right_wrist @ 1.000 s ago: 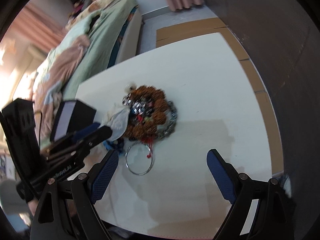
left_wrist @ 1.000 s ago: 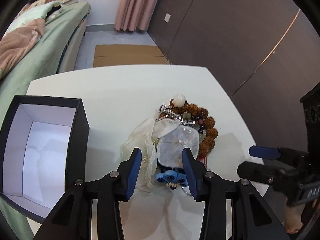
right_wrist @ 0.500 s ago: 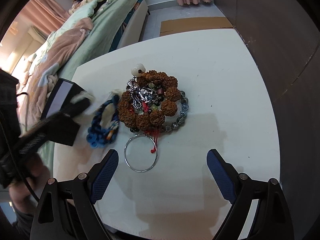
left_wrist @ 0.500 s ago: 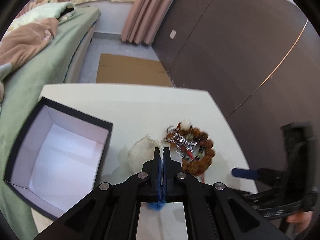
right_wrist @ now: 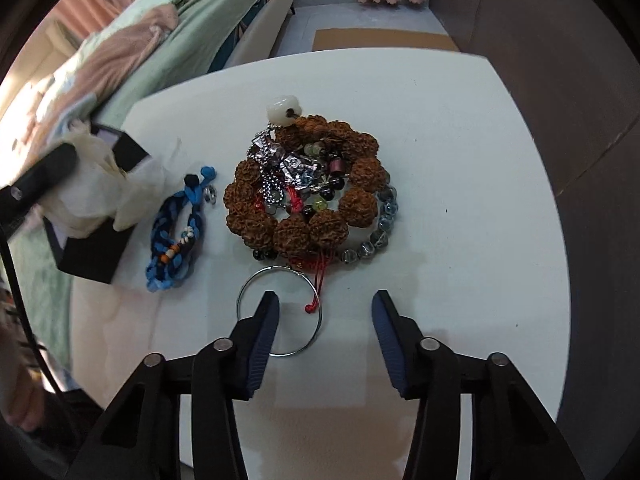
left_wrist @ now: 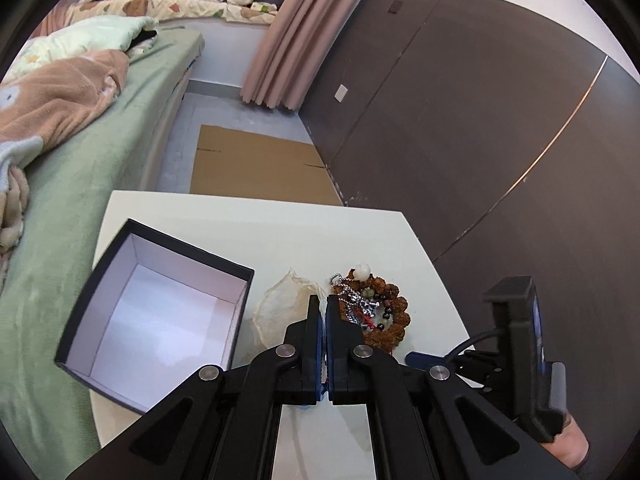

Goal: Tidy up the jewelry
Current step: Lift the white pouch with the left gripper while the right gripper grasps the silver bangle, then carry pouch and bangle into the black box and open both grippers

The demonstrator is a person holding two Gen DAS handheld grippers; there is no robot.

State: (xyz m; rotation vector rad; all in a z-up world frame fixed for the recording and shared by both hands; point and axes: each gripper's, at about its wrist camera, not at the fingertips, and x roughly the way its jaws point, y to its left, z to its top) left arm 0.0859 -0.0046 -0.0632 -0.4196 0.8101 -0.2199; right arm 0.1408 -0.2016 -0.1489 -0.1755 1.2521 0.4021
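The thin white pouch (left_wrist: 280,312) looks very light and floppy, like see-through cloth, so I think it will sag and swing, and it is best held by a bunched-up bit near its top. The left gripper (left_wrist: 323,307) has its two fingers pressed together on a fold of that pouch, and the pouch hangs from the tips, just beside the open black box (left_wrist: 156,316) on the white table (left_wrist: 260,232). In the right wrist view the same pouch (right_wrist: 104,184) dangles in front of the box (right_wrist: 94,252). The blue braided bracelet (right_wrist: 176,236) lies flat on the table, near the box. Next to it sits the pile with the big brown bead bracelet (right_wrist: 304,192), which looks hard and bumpy, so it should not slip much. The thin silver ring bangle (right_wrist: 280,312) is stiff and smooth and may slide. It lies right under the left finger of the right gripper (right_wrist: 326,320), whose fingers are spread wide and hold nothing.
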